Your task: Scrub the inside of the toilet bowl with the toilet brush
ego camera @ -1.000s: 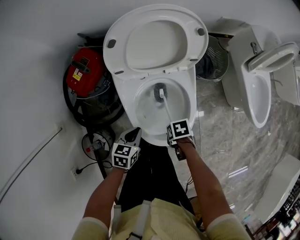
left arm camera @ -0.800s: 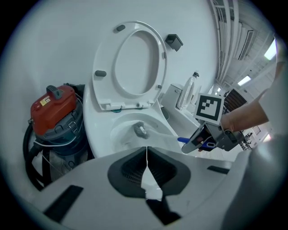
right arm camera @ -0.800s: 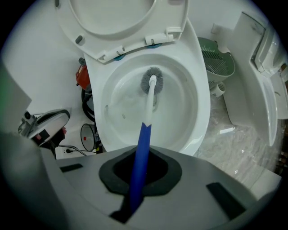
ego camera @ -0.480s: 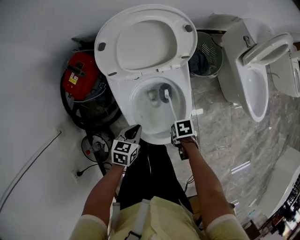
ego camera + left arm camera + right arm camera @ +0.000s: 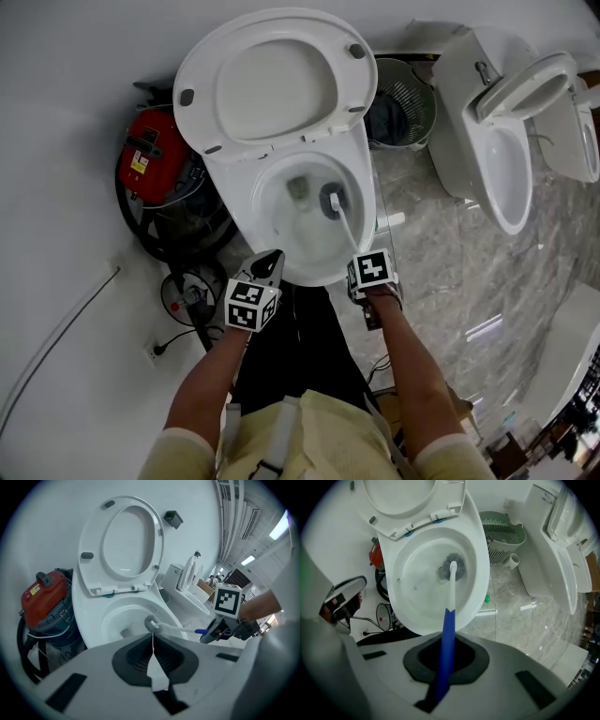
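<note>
Now | my right tongs (image 5: 443,667) are pinching the toilet brush (image 5: 451,590) by its handle, likely stiff, light | my left tongs (image 5: 152,651) are pressing together, empty.

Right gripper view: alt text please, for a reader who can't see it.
The right gripper is shut on the blue handle of the toilet brush, whose bristle head is down inside the white toilet bowl. A green basket stands beside the toilet.

Grey marble floor (image 5: 450,281). Standing on it: toilet (image 5: 265,178), second toilet (image 5: 469,122) to right, green basket (image 5: 408,94) between them, red vacuum (image 5: 150,150) at left.
</note>
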`<state>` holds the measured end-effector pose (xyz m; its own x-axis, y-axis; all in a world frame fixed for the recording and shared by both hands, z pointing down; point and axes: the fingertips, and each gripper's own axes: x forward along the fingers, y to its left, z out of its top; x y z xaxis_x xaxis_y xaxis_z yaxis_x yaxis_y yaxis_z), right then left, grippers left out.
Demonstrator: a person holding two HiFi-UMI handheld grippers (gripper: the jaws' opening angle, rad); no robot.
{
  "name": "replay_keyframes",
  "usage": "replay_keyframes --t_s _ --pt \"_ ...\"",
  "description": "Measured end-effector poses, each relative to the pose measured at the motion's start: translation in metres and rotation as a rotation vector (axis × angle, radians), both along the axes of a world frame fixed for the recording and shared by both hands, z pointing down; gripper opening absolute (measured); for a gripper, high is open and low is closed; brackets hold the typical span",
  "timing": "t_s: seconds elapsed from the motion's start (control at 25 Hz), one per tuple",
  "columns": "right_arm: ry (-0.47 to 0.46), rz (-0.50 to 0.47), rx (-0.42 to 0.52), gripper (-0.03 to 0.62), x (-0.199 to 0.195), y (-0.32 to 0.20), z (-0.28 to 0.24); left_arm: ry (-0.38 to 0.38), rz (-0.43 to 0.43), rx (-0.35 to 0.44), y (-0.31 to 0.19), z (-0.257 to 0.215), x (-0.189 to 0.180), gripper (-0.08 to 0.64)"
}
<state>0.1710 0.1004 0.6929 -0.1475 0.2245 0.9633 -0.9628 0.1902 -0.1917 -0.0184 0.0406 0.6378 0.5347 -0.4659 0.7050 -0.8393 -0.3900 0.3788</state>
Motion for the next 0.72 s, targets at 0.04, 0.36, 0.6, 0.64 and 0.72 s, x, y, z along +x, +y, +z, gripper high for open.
replay_keyframes --t_s 0.04,0.36,0.6,0.64,0.72 --pt "0.000 0.001 -0.007 0.015 0.001 0.004 -0.001 0.000 0.002 -0.001 0.000 0.000 0.001 0.015" --pt "0.012 -0.038 -0.091 0.015 0.006 0.042 -0.003 -0.008 -0.004 -0.003 -0.001 -0.001 0.000 0.015" --pt "-0.001 -0.126 -0.156 0.015 -0.002 0.069 -0.005 -0.016 -0.016 -0.005 0.002 -0.001 -0.005 0.015" --pt "-0.008 -0.153 -0.164 0.015 -0.004 0.073 -0.002 -0.017 -0.020 -0.007 0.003 -0.001 -0.006 0.015" --pt "-0.033 -0.181 -0.174 0.015 -0.012 0.080 0.000 -0.018 -0.029 -0.011 0.005 -0.001 -0.009 0.015"
